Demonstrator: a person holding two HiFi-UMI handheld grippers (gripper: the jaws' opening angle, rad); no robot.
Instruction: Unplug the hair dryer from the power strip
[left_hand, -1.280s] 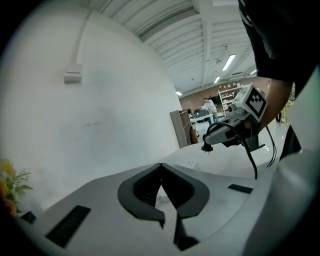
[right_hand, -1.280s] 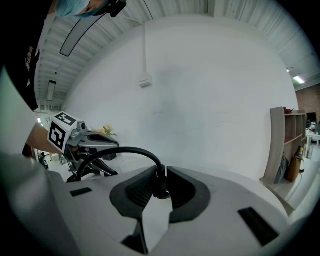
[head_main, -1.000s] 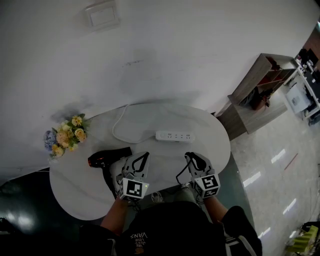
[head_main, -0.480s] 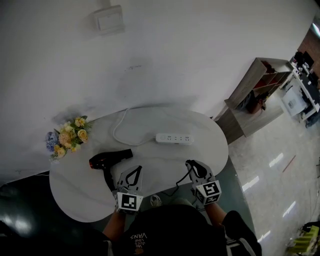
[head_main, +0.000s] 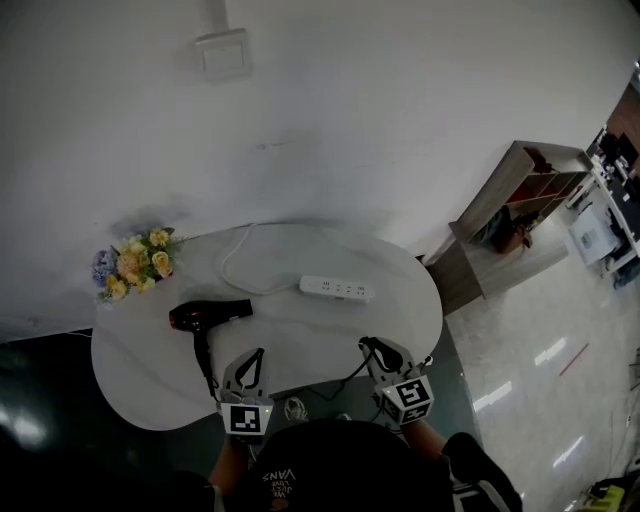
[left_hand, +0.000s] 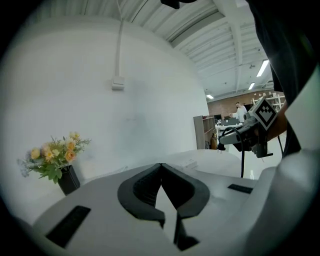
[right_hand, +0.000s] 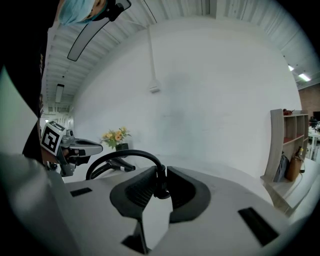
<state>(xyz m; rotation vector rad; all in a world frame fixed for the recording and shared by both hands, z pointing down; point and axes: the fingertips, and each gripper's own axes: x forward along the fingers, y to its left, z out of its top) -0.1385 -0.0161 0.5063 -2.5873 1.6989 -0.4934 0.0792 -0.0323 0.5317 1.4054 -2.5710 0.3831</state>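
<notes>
A black hair dryer (head_main: 205, 316) lies on the left half of the white oval table (head_main: 400, 300). The white power strip (head_main: 337, 289) lies at the table's middle, with no plug in it. My right gripper (head_main: 367, 344) hovers at the near edge, shut on the dryer's black plug (right_hand: 161, 186). The black cord (right_hand: 125, 155) arches from the plug to the left. My left gripper (head_main: 254, 354) is shut and empty near the front edge, just right of the dryer's handle. In the left gripper view the pads (left_hand: 160, 165) meet, and the power strip (left_hand: 190, 163) lies beyond them.
A vase of yellow flowers (head_main: 133, 266) stands at the table's far left edge. The strip's white cable (head_main: 235, 262) loops towards the wall, where a socket plate (head_main: 222, 54) is mounted. A wooden shelf unit (head_main: 500, 210) stands to the right on the glossy floor.
Both grippers have drawn back from the power strip towards the table's near edge, the right one carrying the plug. The dryer and strip have stayed put.
</notes>
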